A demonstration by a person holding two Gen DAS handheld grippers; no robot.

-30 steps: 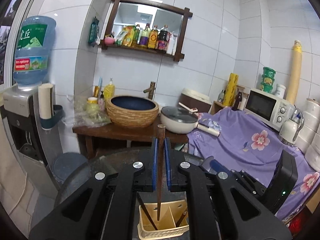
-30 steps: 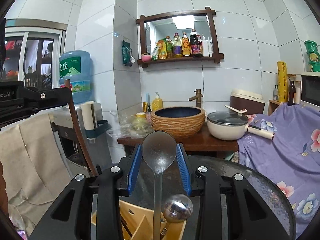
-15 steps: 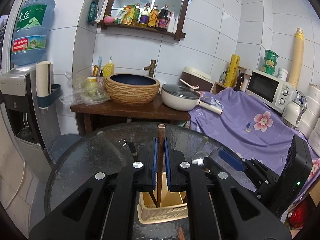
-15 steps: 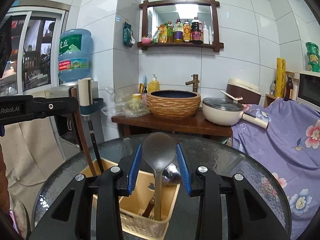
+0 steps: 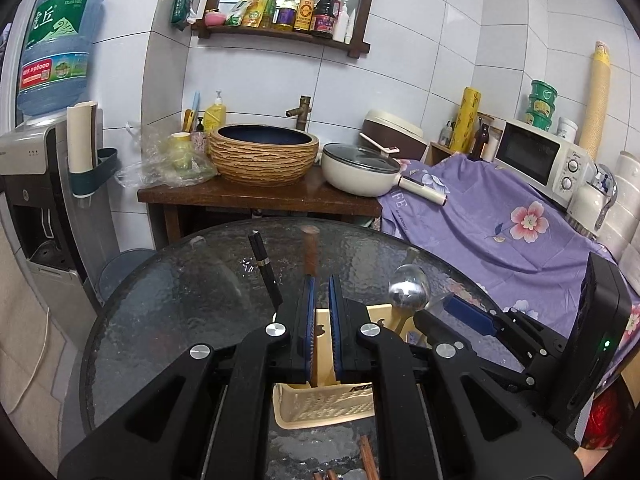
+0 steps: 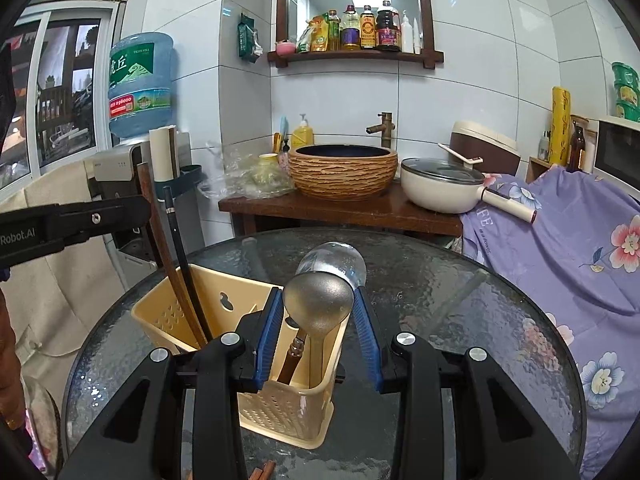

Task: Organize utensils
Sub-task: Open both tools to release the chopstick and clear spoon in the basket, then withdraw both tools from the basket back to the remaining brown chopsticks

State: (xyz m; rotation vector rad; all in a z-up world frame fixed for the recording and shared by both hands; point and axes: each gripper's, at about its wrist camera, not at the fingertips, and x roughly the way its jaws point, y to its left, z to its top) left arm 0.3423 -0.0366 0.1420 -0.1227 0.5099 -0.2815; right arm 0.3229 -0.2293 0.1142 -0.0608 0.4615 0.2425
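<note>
Left wrist view looks down along the left gripper (image 5: 319, 292), which hangs over a cream utensil basket (image 5: 320, 410) on the round glass table (image 5: 168, 308). Its blue-padded fingers (image 5: 308, 312) stand a narrow gap apart. A brown wooden stick (image 5: 309, 254) rises blurred just past the tips, in line with the left pad; whether the pads touch it I cannot tell. A black-handled utensil (image 5: 266, 272) leans out of the basket to the left. On the right, a metal ladle (image 5: 409, 292) stands in the basket with the right gripper (image 5: 460, 312) reaching in beside it.

Right wrist view shows the right gripper (image 6: 319, 308) level over the near end of the basket (image 6: 280, 408), its jaws spread wide. The bowl of the ladle (image 6: 319, 308) sits between the blue pads (image 6: 269, 328), and narrow gaps show on both sides, so the grip looks loose. The ladle's handle runs down into the right-hand compartment, next to a brown-handled utensil (image 6: 294, 354). A second rounded ladle bowl (image 6: 334, 260) shows just behind the first. In the far left compartment stand the brown stick (image 6: 168, 256) and the black-handled utensil (image 6: 182, 256), both tilted, with the left gripper (image 6: 132, 212) reaching in from the left at the stick's upper part. Brown chopstick ends (image 6: 262, 472) lie on the glass at the bottom edge.
</note>
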